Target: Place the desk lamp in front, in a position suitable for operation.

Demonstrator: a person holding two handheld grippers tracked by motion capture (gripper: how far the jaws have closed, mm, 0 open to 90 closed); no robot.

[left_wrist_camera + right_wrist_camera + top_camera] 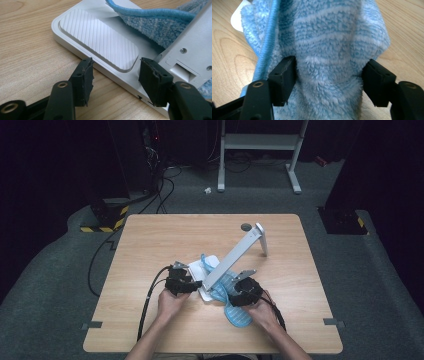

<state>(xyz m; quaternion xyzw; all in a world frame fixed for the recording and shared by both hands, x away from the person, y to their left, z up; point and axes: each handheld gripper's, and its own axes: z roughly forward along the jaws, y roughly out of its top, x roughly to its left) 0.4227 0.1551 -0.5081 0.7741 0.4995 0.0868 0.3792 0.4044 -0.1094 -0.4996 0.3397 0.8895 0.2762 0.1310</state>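
Your right gripper [328, 75] stands apart around the blue cloth [329, 37] near the table's [150, 240] front edge; your left gripper [115, 75], jaws apart, straddles the white base's [72, 47] rim.

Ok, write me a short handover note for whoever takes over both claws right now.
Left claw: open, jaws either side of the edge of the white plastic mop head with ribbed pad, not clamped.
Right claw: open around the blue striped fluffy mop cloth, cloth between the jaws.
Things: the mop head lies mid-table on the wooden table, its silver handle slanting up; the cloth partly drapes over it.
Done: the cloth is not fitted over the head.
Left: probably regrip the cloth and the head.
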